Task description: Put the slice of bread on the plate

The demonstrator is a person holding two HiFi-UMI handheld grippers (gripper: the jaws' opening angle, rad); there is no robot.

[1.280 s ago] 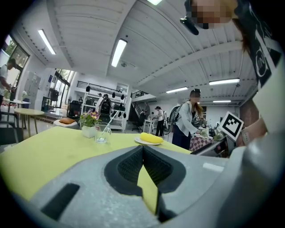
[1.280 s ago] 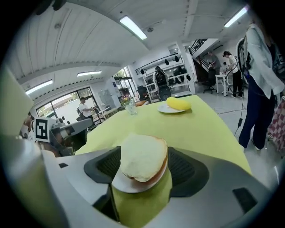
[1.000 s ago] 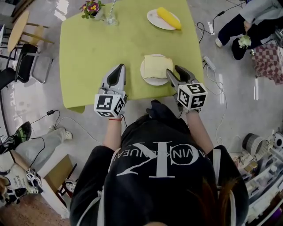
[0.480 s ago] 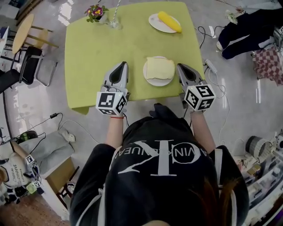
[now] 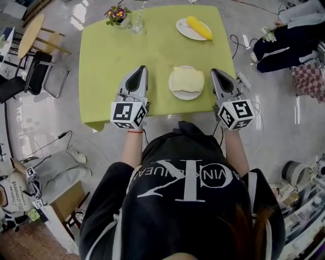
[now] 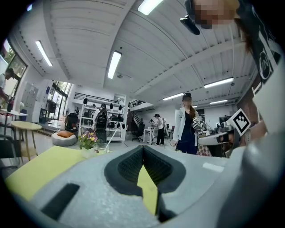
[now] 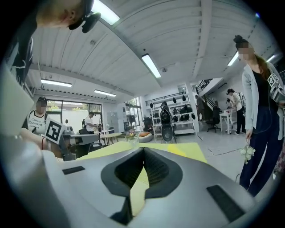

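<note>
A pale slice of bread [image 5: 188, 79] lies flat on a white plate [image 5: 185, 97] near the front edge of the green table [image 5: 111, 56]. My right gripper [image 5: 217, 72] hovers just right of the plate, apart from it, shut and empty. To the left of the plate, my left gripper [image 5: 140, 69] is held over the table, also shut with nothing in it. In the left gripper view the left gripper [image 6: 143, 147] shows its pads meeting, with only green table beyond. The right gripper [image 7: 143, 149] looks the same in the right gripper view.
At the table's far side stand a second plate with a yellow food item [image 5: 194, 28], a flower pot [image 5: 117, 12] and a glass [image 5: 138, 25]. Chairs [image 5: 35, 71] stand left of the table. A power strip and cables [image 5: 245, 80] lie on the floor to the right, near a seated person [image 5: 284, 40].
The right gripper has drawn away from the plate's edge to the right, risen and shut. The left gripper has also risen. The bread stays on the plate.
</note>
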